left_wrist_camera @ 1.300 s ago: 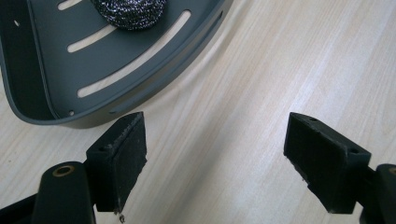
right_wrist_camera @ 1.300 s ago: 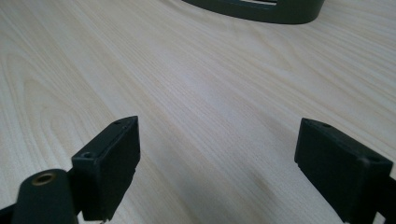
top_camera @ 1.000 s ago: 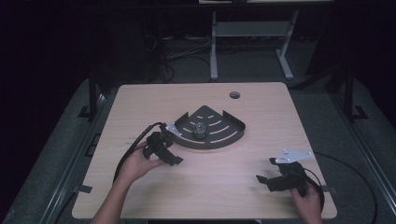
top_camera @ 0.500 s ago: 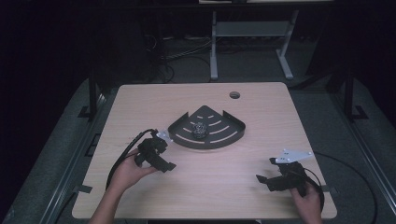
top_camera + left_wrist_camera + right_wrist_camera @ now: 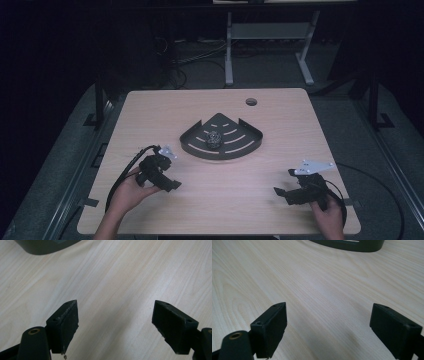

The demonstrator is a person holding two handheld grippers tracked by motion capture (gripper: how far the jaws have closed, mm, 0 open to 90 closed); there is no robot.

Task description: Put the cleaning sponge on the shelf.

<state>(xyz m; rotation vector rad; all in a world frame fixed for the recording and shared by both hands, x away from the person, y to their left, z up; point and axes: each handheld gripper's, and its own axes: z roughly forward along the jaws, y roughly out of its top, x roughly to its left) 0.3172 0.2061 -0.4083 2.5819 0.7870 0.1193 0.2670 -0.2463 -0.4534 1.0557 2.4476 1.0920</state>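
Near the table's front-left edge, the left gripper (image 5: 172, 184) has withdrawn from the tray (image 5: 200, 145), jaws wide.

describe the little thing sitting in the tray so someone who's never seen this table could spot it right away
Start at the light wooden table and find the dark fan-shaped metal tray with curved slots near its middle. Inside it, close to the centre, sits a small round dark object with shiny glints. It is the only thing in the tray; what it is exactly is too small to tell.
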